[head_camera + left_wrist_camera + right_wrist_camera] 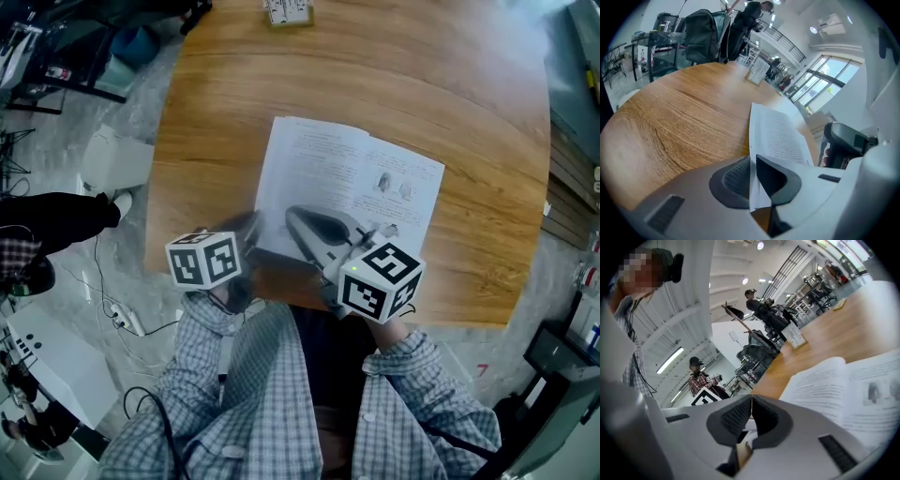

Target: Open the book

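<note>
The book [349,178] is lying open on the counter [234,94], the left tool [752,163] is pinching a page [780,136], and the right tool [751,411] is sitting closed and empty.

The book [352,183] lies open on the table [450,112], straight ahead of both grippers. The left gripper [752,164] sits at the book's near left corner, with one page [776,136] standing between its jaws. Just to its right, the right gripper [295,220] reaches over the book's near edge, and most of the spread lies to its right. A card stand [289,11] sits far beyond both, at the table's far edge.
</note>
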`<act>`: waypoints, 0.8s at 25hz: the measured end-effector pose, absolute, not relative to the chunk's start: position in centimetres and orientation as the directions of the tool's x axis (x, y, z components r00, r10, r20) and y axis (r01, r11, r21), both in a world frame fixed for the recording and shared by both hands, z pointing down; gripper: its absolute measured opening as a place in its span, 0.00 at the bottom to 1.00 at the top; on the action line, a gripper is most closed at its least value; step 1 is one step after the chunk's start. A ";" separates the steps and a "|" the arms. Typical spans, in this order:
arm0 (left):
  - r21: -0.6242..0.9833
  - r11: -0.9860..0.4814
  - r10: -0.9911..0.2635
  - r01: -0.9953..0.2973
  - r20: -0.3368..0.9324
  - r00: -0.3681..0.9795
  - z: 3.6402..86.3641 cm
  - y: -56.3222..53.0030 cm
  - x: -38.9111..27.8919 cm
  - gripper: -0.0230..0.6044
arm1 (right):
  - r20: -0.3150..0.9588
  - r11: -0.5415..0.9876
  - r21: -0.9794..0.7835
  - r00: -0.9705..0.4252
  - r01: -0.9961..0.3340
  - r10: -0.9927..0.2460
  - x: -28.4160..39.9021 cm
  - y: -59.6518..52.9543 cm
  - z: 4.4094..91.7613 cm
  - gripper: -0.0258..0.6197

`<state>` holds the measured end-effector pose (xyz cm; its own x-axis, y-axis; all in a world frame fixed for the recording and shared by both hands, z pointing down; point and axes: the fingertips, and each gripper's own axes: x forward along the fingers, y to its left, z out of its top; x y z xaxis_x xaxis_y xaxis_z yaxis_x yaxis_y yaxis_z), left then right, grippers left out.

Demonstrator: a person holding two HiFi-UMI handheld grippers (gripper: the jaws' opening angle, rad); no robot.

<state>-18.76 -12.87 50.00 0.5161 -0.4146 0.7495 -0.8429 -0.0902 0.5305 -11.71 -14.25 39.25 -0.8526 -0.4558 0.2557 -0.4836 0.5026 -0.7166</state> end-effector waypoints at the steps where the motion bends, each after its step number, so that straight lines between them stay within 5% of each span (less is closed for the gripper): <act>1: 0.540 -0.090 -0.419 -0.837 0.742 0.523 50.0 -12.9 -18.8 0.07 | 0.264 0.474 -0.722 -0.834 -0.504 -0.484 -10.4 -14.3 39.4 0.07; 14: 0.374 -0.133 -0.459 -0.918 0.798 0.391 50.5 -12.6 -22.3 0.07 | 0.362 0.233 -0.720 -0.641 -0.654 -0.677 0.3 -15.1 43.0 0.07; 20: 0.434 -0.295 -0.621 -0.851 0.590 0.516 45.3 -14.3 -19.5 0.07 | 0.374 0.198 -0.639 -0.526 -0.743 -0.764 2.8 -14.7 41.8 0.07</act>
<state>-19.47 -14.27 45.25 0.5163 -0.6209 0.5898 -0.8510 -0.2950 0.4344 2.80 -14.71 41.81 -0.5255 -0.7641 0.3741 -0.7430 0.1980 -0.6393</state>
